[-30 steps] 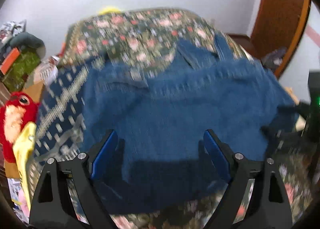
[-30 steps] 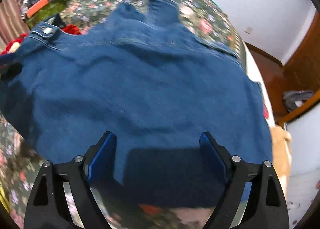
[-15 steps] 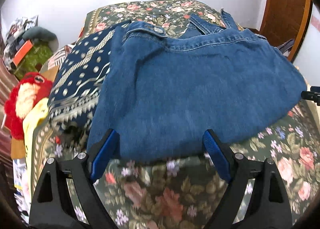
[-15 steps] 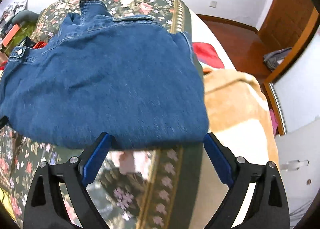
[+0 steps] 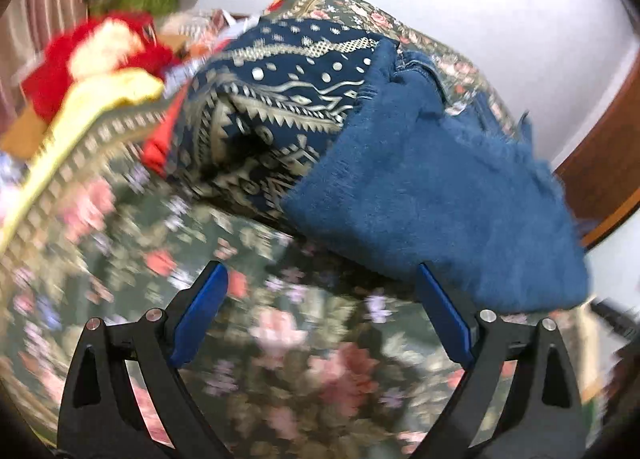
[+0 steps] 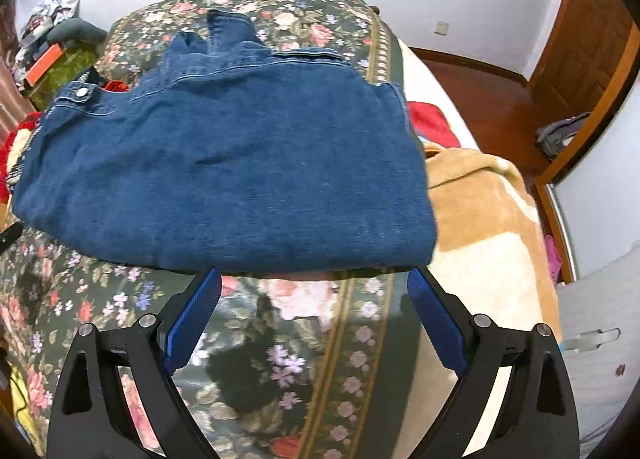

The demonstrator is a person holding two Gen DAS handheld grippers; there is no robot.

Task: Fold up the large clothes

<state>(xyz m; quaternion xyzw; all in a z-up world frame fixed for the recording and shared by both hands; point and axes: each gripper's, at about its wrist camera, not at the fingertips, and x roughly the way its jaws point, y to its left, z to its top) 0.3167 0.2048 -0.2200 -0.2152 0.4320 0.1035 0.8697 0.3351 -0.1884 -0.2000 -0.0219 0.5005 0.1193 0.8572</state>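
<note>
A folded blue denim garment (image 6: 224, 179) lies on the floral bedspread (image 6: 100, 299). It also shows in the left wrist view (image 5: 440, 195), blurred, to the upper right. My right gripper (image 6: 314, 291) is open and empty, its fingertips just short of the garment's near folded edge. My left gripper (image 5: 320, 287) is open and empty over the bedspread (image 5: 280, 339), to the left of the garment's near corner. A metal button (image 6: 82, 91) shows at the garment's far left.
A folded navy patterned cloth (image 5: 280, 99) lies beside the denim on its left. A red plush toy (image 5: 100, 55) and a yellow item (image 5: 100, 99) sit at the bed's left edge. A tan blanket (image 6: 480, 211) lies on the right, with a wooden door (image 6: 580, 39) beyond.
Both grippers have drawn back off the denim, which now lies folded on the bed. The left gripper has swung left toward the patterned cloth.
</note>
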